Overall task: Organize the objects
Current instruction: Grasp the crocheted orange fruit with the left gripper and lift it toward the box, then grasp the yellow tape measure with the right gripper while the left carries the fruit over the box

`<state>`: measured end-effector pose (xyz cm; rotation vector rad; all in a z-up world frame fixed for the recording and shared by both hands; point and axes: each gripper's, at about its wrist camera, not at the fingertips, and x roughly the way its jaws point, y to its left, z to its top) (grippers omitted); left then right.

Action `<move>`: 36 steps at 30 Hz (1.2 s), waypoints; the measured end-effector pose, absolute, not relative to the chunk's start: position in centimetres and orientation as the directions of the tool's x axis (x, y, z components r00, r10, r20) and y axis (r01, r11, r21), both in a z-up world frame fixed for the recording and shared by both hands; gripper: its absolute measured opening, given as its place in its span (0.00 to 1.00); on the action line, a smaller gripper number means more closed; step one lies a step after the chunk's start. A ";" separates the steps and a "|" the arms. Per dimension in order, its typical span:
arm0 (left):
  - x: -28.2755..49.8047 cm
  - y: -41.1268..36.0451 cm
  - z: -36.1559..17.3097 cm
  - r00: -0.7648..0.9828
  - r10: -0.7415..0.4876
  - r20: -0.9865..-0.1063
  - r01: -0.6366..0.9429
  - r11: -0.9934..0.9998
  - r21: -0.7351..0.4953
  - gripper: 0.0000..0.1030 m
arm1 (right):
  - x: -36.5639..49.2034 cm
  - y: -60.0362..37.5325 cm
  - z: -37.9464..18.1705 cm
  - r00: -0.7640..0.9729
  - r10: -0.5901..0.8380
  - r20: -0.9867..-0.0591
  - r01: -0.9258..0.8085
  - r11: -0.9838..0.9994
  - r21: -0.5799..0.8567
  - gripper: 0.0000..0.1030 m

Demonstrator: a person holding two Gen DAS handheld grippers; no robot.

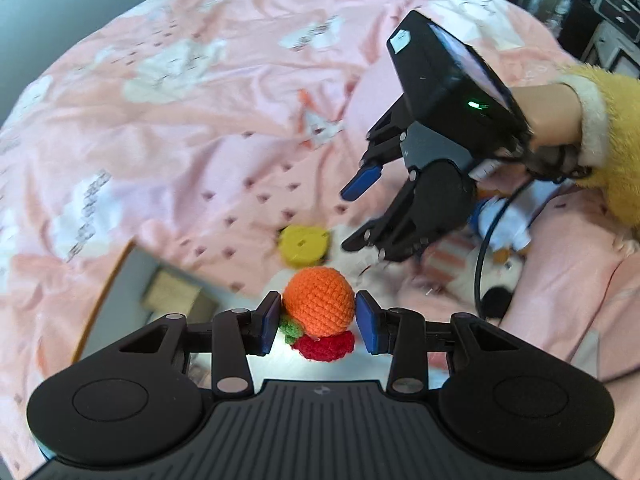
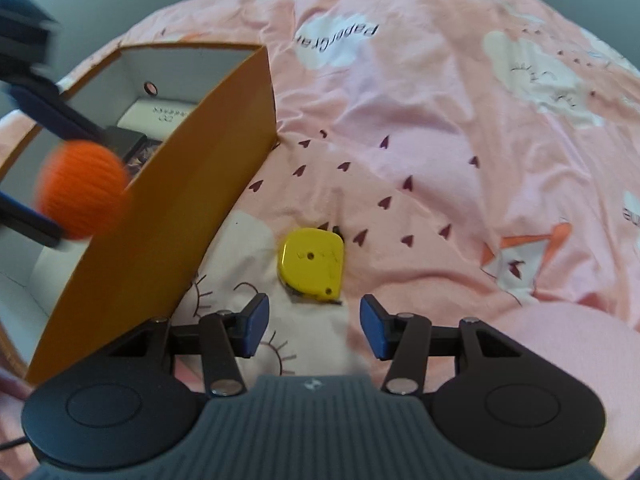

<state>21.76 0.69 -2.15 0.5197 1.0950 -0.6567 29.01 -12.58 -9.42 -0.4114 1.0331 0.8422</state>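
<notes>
My left gripper [image 1: 316, 318] is shut on an orange crocheted ball [image 1: 320, 306] with a small green and red knit piece [image 1: 326, 345] hanging under it. In the right wrist view the same ball [image 2: 82, 188] hangs blurred over the open orange cardboard box [image 2: 168, 216], between the left gripper's blue fingers [image 2: 52, 114]. A yellow tape measure [image 2: 312, 264] lies flat on the pink bedsheet just ahead of my right gripper [image 2: 314, 326], which stands open with nothing between its pads. From the left wrist view the right gripper [image 1: 352, 216] hovers above that yellow tape measure [image 1: 304, 246].
The box [image 1: 108, 280] has white inner walls and holds a dark item and a printed card [image 2: 168, 116]. A soft toy [image 1: 500, 236] lies on the bedsheet [image 2: 440, 120] under the right hand. A yellow fuzzy sleeve [image 1: 616, 140] and a black cable [image 1: 484, 248] are at the right.
</notes>
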 end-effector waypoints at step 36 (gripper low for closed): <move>26.5 5.9 -11.4 0.335 -0.081 -0.939 0.758 0.615 0.218 0.45 | 31.9 -6.8 -6.9 0.154 0.447 -0.881 -0.840 0.529 0.122 0.50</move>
